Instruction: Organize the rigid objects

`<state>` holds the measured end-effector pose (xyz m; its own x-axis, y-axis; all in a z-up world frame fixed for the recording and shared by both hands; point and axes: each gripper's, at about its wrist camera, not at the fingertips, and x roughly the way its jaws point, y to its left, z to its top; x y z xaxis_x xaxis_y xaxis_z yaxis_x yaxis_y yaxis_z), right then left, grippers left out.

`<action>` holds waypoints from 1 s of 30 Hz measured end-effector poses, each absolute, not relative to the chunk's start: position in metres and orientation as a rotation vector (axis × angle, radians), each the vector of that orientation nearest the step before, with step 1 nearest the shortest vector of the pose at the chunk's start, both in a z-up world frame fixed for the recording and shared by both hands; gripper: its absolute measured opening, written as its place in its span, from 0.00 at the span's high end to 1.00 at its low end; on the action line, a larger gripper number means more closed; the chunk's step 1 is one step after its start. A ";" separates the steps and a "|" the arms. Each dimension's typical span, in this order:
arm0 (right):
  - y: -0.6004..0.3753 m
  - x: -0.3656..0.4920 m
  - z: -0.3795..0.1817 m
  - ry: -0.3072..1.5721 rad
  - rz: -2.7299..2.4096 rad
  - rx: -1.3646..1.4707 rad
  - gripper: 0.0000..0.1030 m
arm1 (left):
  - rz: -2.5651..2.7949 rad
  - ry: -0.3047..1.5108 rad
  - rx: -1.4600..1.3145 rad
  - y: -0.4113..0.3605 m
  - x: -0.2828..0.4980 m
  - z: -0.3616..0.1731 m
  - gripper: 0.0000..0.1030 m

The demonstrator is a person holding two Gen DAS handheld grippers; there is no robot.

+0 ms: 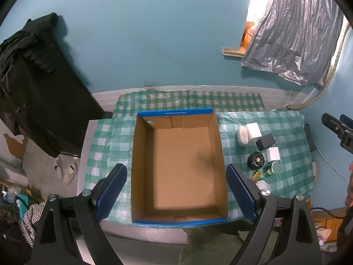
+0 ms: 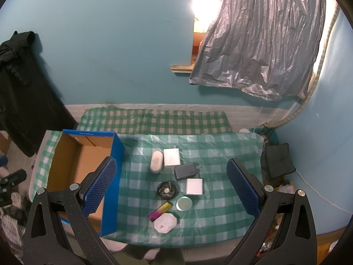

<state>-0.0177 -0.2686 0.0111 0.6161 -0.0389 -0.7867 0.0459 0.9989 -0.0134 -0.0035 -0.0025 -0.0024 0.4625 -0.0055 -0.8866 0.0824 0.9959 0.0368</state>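
While both my grippers, left and right, gape empty, the box sits under my left; items crowd below my right, so one grab could knock neighbours.

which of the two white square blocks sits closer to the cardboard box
The larger white block, beside the oval white case; the smaller white block lies farther right, past the black charger.

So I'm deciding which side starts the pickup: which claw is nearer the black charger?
Right. The right claw hovers open over the cluster holding the black charger; the left claw hangs open over the box beside it.
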 end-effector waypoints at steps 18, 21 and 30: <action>-0.265 -0.018 0.008 0.914 -0.045 0.010 0.03 | -0.053 1.088 0.080 -0.003 -0.003 -0.002 0.10; -0.265 -0.016 0.009 0.916 -0.045 0.009 0.03 | -0.053 1.090 0.077 -0.003 -0.003 -0.002 0.10; -0.266 -0.014 0.009 0.918 -0.045 0.010 0.03 | -0.054 1.090 0.080 -0.003 -0.002 -0.004 0.10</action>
<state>-0.0143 -0.2657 0.0090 0.6067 -0.0345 -0.7942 0.0428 0.9990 -0.0106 -0.0025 -0.0027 -0.0038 0.4618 -0.0041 -0.8870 0.0829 0.9958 0.0386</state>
